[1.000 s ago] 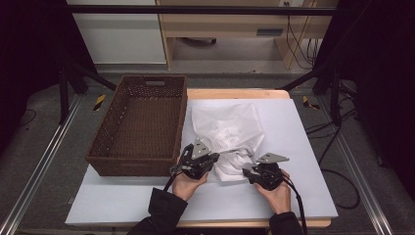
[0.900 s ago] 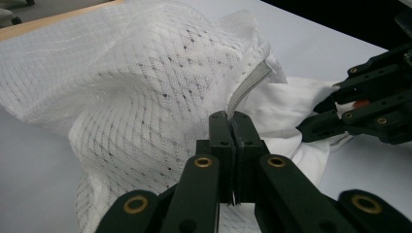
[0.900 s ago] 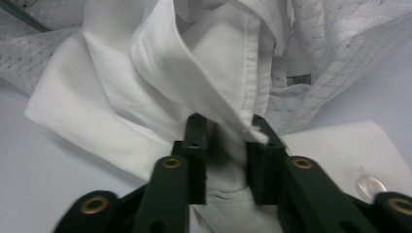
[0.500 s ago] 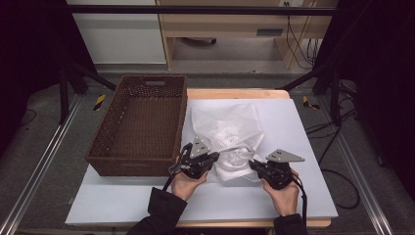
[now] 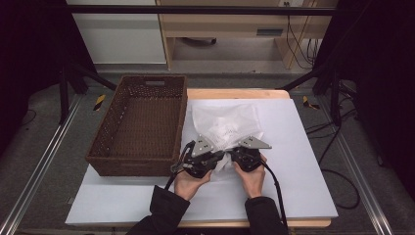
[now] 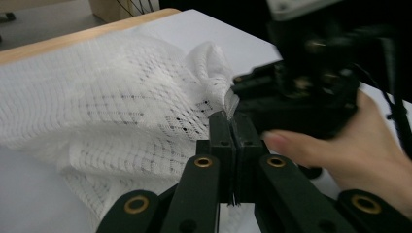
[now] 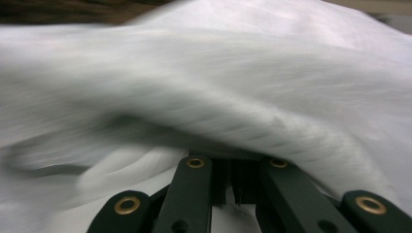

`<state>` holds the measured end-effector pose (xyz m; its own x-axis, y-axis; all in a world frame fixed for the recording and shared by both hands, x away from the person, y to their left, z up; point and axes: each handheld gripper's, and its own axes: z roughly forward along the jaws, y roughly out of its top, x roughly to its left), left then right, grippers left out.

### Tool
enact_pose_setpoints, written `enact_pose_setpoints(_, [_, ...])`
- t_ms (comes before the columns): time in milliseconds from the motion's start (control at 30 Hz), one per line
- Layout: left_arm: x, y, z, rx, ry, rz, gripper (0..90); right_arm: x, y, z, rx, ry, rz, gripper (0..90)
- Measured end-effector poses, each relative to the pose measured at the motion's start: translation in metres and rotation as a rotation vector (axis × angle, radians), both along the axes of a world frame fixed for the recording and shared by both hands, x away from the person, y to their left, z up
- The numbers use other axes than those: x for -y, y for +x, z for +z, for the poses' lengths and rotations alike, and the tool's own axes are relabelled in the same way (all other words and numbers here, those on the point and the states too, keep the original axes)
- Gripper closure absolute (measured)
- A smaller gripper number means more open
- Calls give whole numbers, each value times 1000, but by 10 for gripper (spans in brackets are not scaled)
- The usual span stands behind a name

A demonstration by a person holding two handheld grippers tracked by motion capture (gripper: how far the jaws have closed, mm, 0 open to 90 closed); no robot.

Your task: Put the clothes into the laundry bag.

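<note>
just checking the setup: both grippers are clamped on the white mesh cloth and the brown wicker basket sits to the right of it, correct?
Not quite. In the high view the brown wicker basket sits to the left of the white mesh cloth, not the right. The rest holds: the left gripper and the right gripper are both clamped on the cloth.

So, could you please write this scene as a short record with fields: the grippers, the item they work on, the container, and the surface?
item: white mesh cloth, crumpled, lying on the white board
left gripper: shut on the near edge of the cloth
right gripper: shut on the cloth, close beside the left gripper
container: brown wicker basket, nothing in it, left of the cloth
surface: white board on a wooden table
cloth and basket: cloth lies next to the basket, not in it
</note>
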<state>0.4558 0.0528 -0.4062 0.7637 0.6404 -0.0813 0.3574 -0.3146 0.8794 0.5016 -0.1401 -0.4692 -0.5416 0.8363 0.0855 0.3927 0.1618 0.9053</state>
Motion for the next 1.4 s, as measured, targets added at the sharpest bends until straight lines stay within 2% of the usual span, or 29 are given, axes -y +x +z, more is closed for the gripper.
enact_pose_setpoints(67, [-1,-2,-6,-6,14,-2,891,0,8,-7,5,-49,-59,864])
enact_pose_setpoints(100, [-1,-2,-8,-6,22,0,891,0,13,-12,-20,-71,-78,862])
enact_pose_setpoints(200, [-5,0,-15,-16,23,13,890,1,13,-15,-28,-75,-74,838])
enact_pose_setpoints(267, [-7,3,-19,-24,28,27,890,5,7,-9,-28,-67,-45,781])
enact_pose_setpoints(333, [-8,6,-22,-29,37,35,890,16,-5,1,-42,-44,11,681])
enact_pose_setpoints(433, [-8,9,-25,-34,39,44,889,26,-24,8,-37,-47,75,573])
enact_pose_setpoints(467, [-7,9,-26,-36,39,45,889,27,-28,9,-38,-41,79,553])
enact_pose_setpoints(533, [-4,10,-27,-33,45,45,888,29,-38,6,-49,-24,98,456])
enact_pose_setpoints(600, [-3,9,-28,-29,46,49,889,23,-39,4,-75,-42,100,360])
enact_pose_setpoints(667, [-4,10,-27,-26,45,53,889,15,-38,0,-76,-59,89,326])
enact_pose_setpoints(733, [-6,10,-26,-23,44,56,889,6,-33,-7,-112,-104,62,366])
enact_pose_setpoints(800, [-8,9,-25,-24,38,59,888,1,-26,-18,-145,-158,37,526])
enact_pose_setpoints(833, [-9,9,-25,-22,37,61,889,1,-24,-19,-154,-167,28,607])
enact_pose_setpoints(867, [-9,10,-25,-21,38,60,888,2,-23,-18,-156,-145,14,732])
enact_pose_setpoints(900, [-10,10,-25,-23,36,61,888,3,-22,-17,-156,-133,8,801])
enact_pose_setpoints(933, [-10,10,-25,-23,32,61,888,6,-21,-14,-153,-104,-5,827])
enact_pose_setpoints(1000, [-10,9,-23,-23,21,56,888,7,-24,-9,-124,-52,10,834])
enact_pose_setpoints(1033, [-10,9,-21,-26,11,52,888,7,-26,-4,-86,-21,34,835])
enact_pose_setpoints(1100, [-8,6,-13,-23,-17,32,889,6,-27,4,-53,34,55,835])
enact_pose_setpoints(1133, [-5,4,-6,-10,-26,22,889,5,-25,8,-30,44,53,835])
enact_pose_setpoints(1200, [0,0,2,3,-36,-1,890,0,-16,12,-19,62,38,833])
enact_pose_setpoints(1267, [3,-5,8,21,-30,-16,890,-4,-5,10,-12,44,-3,830])
enact_pose_setpoints(1333, [5,-8,9,38,-4,-17,890,-7,8,1,-25,10,-52,824])
enact_pose_setpoints(1400, [1,-5,1,24,10,-7,890,-11,20,-11,-54,-59,-96,814])
